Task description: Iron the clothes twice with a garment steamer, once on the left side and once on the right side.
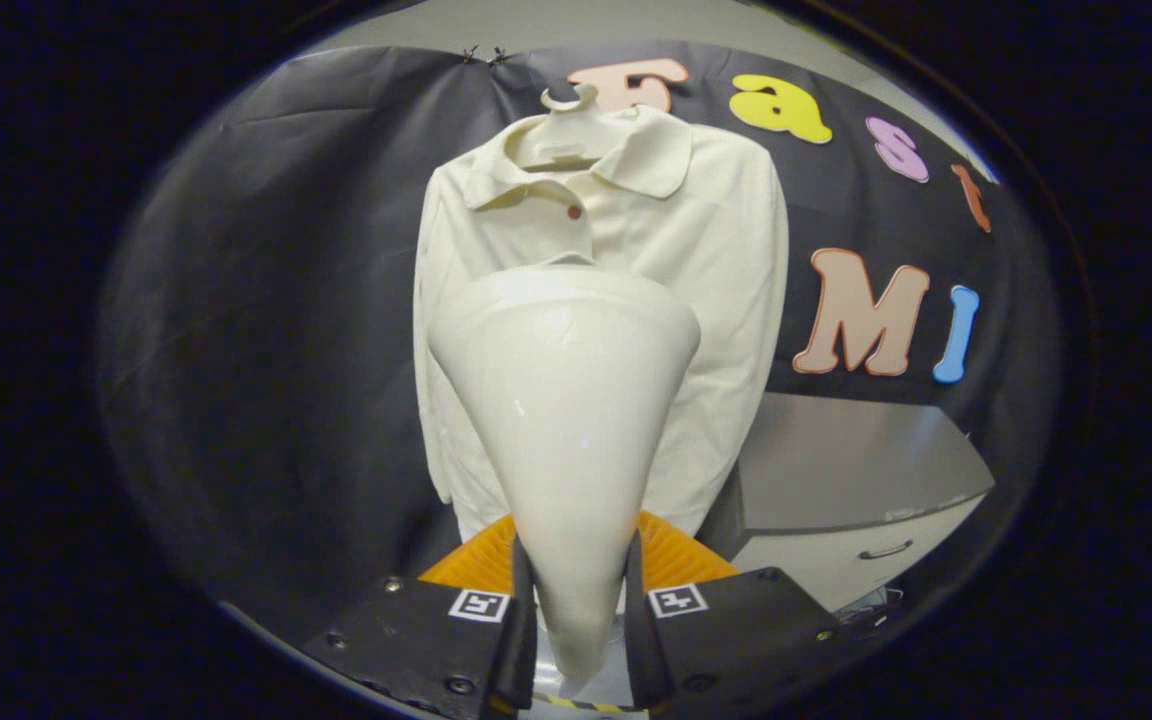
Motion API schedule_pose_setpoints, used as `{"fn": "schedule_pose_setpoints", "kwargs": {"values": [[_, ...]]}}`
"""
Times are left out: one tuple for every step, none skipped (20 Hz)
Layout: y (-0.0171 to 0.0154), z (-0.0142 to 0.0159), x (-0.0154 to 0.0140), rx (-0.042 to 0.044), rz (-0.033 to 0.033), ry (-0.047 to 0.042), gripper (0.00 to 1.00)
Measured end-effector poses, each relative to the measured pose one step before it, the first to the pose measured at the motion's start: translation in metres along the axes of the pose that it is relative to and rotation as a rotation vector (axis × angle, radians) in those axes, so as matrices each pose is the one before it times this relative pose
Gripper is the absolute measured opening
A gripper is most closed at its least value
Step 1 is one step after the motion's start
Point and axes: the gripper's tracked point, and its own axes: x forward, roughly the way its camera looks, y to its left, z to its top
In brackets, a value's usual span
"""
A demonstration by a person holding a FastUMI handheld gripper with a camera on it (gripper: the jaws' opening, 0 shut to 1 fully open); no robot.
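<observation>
A cream polo shirt [726, 260] hangs on a pale hanger [568, 110] against the black cloth wall, straight ahead of me. My gripper [578, 610] is shut on the white garment steamer [566, 400]; both fingers press on its narrow handle end. The steamer's wide head points at the shirt and covers its middle, just below the collar and the red button [574, 211]. The shirt's sleeves and lower hem show on either side of the steamer head. I cannot tell whether the head touches the fabric.
A grey cabinet [836, 470] with a drawer handle [884, 550] stands to the right of the shirt, low against the wall. Black cloth [266, 330] spreads to the left of the shirt.
</observation>
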Motion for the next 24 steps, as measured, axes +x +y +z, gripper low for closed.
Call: {"fn": "schedule_pose_setpoints", "kwargs": {"values": [[-0.00652, 0.00814, 0.00212, -0.00013, -0.01030, -0.01405, 0.36], [-0.00401, 0.01192, -0.00121, -0.00090, -0.01220, -0.02480, 0.36], [-0.00697, 0.01636, 0.00336, -0.00001, -0.01915, -0.01651, 0.36], [-0.00657, 0.01550, 0.00238, -0.00133, -0.01641, -0.02190, 0.36], [-0.00628, 0.01333, 0.00488, 0.00523, -0.01494, -0.01476, 0.36], [-0.00443, 0.01227, 0.00383, 0.01066, -0.01459, -0.00748, 0.36], [-0.00426, 0.01168, 0.00371, 0.01160, -0.01308, -0.01051, 0.36], [-0.00401, 0.01262, 0.00362, 0.00980, -0.00955, -0.00591, 0.36], [-0.00328, 0.00870, 0.00539, 0.01218, -0.01158, 0.00279, 0.36], [-0.00396, 0.00867, 0.00587, 0.01171, -0.01612, 0.00156, 0.36], [-0.00449, 0.00544, 0.00614, 0.01221, -0.01607, 0.00121, 0.36], [-0.00334, 0.00565, 0.00576, 0.01595, -0.01726, 0.00605, 0.36], [-0.00186, 0.00195, 0.00718, 0.01388, -0.01486, 0.00978, 0.36], [-0.00219, 0.00157, 0.00681, 0.01231, -0.01270, 0.01053, 0.36], [-0.00152, -0.00033, 0.00731, 0.00947, -0.01327, 0.01110, 0.36], [-0.00220, -0.00187, 0.00670, 0.00427, -0.01982, 0.01235, 0.36], [0.00005, -0.00436, 0.00536, 0.00322, -0.01581, 0.01537, 0.36], [0.00007, -0.00437, 0.00630, 0.00739, -0.01153, 0.00918, 0.36], [0.00093, -0.00654, 0.00517, 0.00342, -0.00838, 0.01046, 0.36], [-0.00005, -0.00471, 0.00408, -0.00161, -0.00753, 0.00561, 0.36], [-0.00057, -0.00612, 0.00364, 0.00141, -0.01265, 0.00396, 0.36], [-0.00116, -0.00604, 0.00230, 0.00406, -0.01399, 0.00828, 0.36], [0.00034, -0.00665, 0.00377, 0.00584, -0.00912, 0.00511, 0.36], [0.00060, -0.00606, 0.00321, -0.00336, -0.00424, 0.00420, 0.36]]}}
